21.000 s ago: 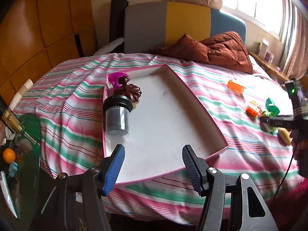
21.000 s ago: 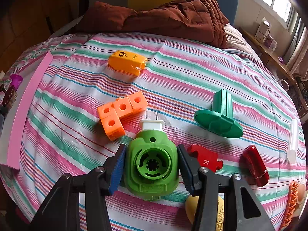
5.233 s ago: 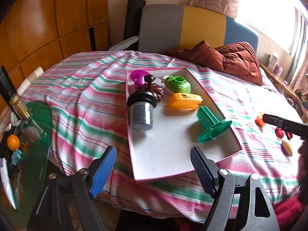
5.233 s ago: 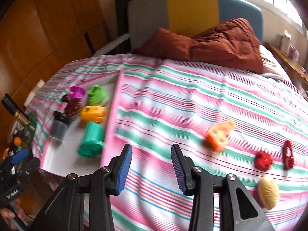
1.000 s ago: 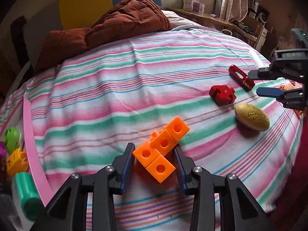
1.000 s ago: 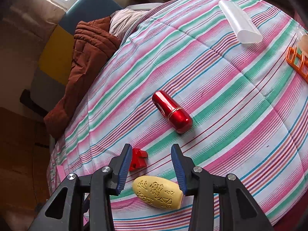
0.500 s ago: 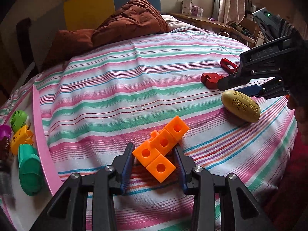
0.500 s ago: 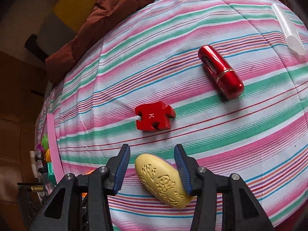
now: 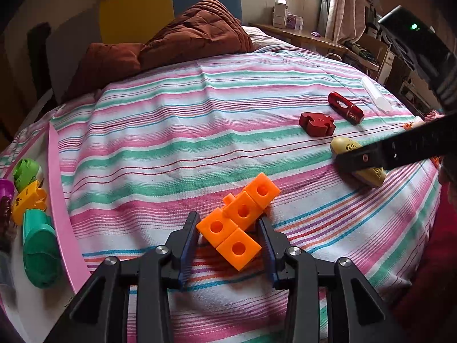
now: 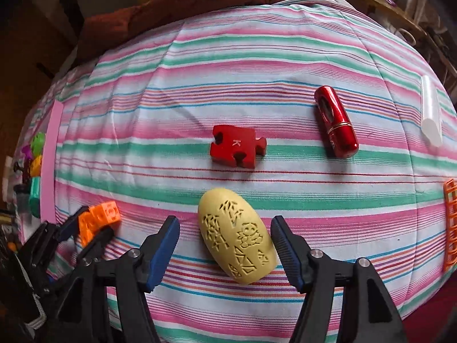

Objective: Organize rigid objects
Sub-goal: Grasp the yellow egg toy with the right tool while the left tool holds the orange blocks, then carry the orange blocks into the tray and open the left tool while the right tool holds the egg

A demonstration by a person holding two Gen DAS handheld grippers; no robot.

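Stripes of pink, green and white cover the bedsheet (image 9: 177,131) under my left gripper (image 9: 230,238), whose blue pads are clamped on the orange linked-cube block (image 9: 238,224); the left pad presses the near-left cube and the right pad the cube beside it. The block sits near me, just above the sheet. Far right of it lie a red puzzle piece (image 9: 317,123) and, beyond that, a red lipstick tube (image 9: 345,107). The tan egg-shaped object (image 9: 344,145) rests right of the block, partly hidden by my right gripper's black finger (image 9: 371,157). At the left edge the pink-rimmed tray (image 9: 58,200) holds a green spool (image 9: 40,253), an orange-yellow block (image 9: 27,200) and a lime green plug adapter (image 9: 25,170). A rust-brown quilt (image 9: 182,40) is heaped at the far end.

From my right wrist, the right gripper (image 10: 225,238) stands with its jaws apart, having just been opening, and the egg-shaped object (image 10: 237,237) lies on the sheet between them; neither pad touches it. The puzzle piece (image 10: 237,145), marked K, lies just beyond it, with the lipstick tube (image 10: 335,121) farther right. A clear tube (image 10: 431,111) lies at the far right, and an orange lattice piece (image 10: 450,225) at the right edge. To the near left my left gripper (image 10: 91,228) holds the orange block (image 10: 98,218), with the tray's pink rim (image 10: 50,154) beyond.
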